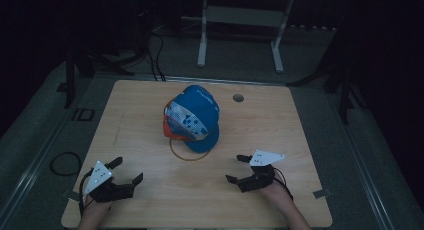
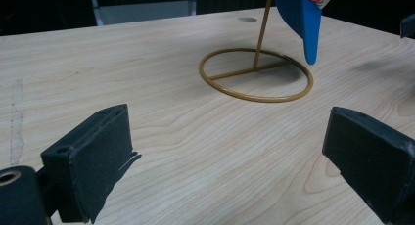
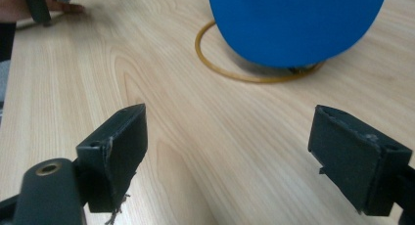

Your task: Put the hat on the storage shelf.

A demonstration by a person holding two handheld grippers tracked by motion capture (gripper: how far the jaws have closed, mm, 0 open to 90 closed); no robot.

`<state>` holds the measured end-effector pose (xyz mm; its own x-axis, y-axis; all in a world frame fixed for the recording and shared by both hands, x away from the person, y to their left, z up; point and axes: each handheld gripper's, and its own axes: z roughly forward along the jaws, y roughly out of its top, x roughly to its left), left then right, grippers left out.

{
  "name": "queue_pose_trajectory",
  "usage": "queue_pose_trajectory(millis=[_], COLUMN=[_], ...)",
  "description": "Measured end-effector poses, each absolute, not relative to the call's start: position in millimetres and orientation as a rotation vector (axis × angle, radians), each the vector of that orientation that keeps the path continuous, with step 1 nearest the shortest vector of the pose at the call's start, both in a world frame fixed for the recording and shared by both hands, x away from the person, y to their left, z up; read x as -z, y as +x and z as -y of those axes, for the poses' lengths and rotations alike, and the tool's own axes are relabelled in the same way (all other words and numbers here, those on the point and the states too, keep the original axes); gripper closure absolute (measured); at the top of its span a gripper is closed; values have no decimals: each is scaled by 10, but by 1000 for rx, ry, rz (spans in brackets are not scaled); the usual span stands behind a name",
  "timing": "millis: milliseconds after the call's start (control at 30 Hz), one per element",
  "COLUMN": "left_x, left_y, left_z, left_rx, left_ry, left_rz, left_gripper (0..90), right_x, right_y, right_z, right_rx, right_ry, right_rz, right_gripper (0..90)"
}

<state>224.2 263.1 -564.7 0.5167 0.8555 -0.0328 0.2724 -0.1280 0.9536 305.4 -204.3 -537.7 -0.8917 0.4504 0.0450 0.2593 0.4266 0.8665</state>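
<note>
Seemingly illegible white script on the blue cap (image 1: 196, 115); left tongs (image 1: 126, 172) and right tongs (image 1: 238, 168) wide apart, empty.

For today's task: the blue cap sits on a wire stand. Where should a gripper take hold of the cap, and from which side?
Probably the flat blue brim. It juts toward the person, hangs clear of the stand's ring base, and looks thin enough for open jaws. The right gripper, coming from the near side, faces it most directly.
</note>
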Motion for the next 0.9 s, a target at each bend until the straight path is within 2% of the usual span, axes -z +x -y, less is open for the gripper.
queue_pose_trajectory(millis=[900], left_x=[5655], left_y=[2243], left_z=[-2636], left_rx=[-660], left_ry=[1674], left_rz=[-970], left_gripper=[48], right_x=[5613], right_y=[2850], right_z=[2461], right_rx=[-1440], right_ry=[595], right_rz=[-2512], right_gripper=[148])
